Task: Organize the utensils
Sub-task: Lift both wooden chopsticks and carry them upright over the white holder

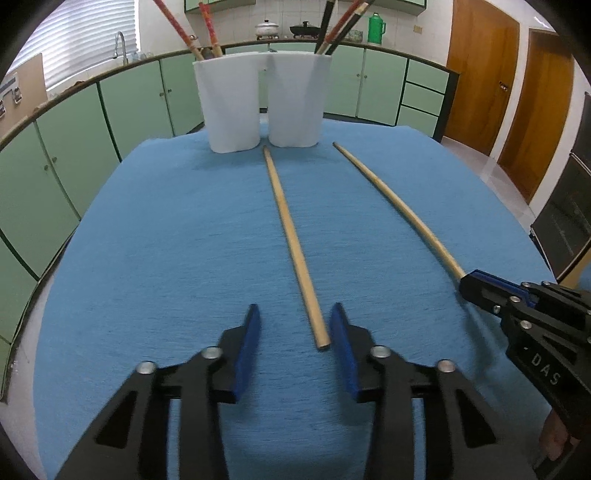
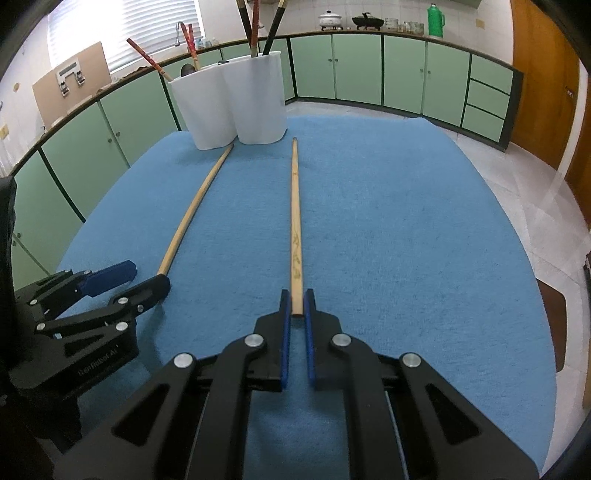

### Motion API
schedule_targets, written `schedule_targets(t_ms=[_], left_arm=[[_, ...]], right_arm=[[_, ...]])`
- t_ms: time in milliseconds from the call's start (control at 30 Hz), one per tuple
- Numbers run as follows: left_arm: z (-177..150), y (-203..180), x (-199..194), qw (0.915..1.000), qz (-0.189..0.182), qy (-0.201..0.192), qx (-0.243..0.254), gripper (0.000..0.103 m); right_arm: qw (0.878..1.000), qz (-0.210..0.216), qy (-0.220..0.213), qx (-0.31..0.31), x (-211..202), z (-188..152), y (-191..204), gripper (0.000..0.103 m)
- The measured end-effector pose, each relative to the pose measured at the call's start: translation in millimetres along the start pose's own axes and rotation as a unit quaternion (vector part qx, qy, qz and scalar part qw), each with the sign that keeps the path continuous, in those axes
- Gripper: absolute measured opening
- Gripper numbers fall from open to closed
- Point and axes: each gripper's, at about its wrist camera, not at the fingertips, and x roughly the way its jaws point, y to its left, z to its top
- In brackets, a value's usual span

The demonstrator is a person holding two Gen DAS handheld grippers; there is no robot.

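Two bare wooden chopsticks lie lengthwise on the blue cloth [image 1: 166, 240], tips toward a white two-cup holder [image 1: 232, 107] [image 2: 255, 103] that holds red and dark chopsticks. My left gripper [image 1: 295, 308] [image 2: 146, 278] straddles the near end of the left chopstick [image 1: 284, 221] [image 2: 192, 210]. Its blue pads stand apart, the stick close to the right pad with a gap on the left. My right gripper [image 2: 295, 295] [image 1: 467, 282] is shut on the near end of the right chopstick [image 2: 295, 221] [image 1: 391, 199], which rests on the cloth.
Green cabinets [image 1: 74, 140] curve around behind the table, with a sink tap [image 1: 120, 46], pots and a green flask [image 1: 376, 27] on the counter. Wooden doors [image 1: 480, 81] stand at the right. The cloth ends in a drop to the floor at the right.
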Motion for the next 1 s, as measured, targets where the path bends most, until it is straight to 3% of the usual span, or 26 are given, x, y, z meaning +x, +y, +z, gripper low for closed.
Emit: schedule_targets(t_ms=[67,133,600,1000], left_arm=[[0,-3,0,1.0,-0.003,-0.001,0.003,0.015],[0,-6,0,1.0,-0.006,-0.001,0.008,0.009],[9,1,-25,0.9998,-0.008,-0.018,0.006,0.007],[45,9,-94,0.9941,-0.003,-0.106,0.022,0.006]], right_arm=[[1.0,0.002,0.0,0.003,0,0,-2,0.006],[1.0,0.004,0.001,0.005,1,0,-3,0.006],[1.0,0.004,-0.021,-0.01,-15,5,-4,0.006],[0.996,0.003,-0.076,-0.036,-54,32,1,0.006]])
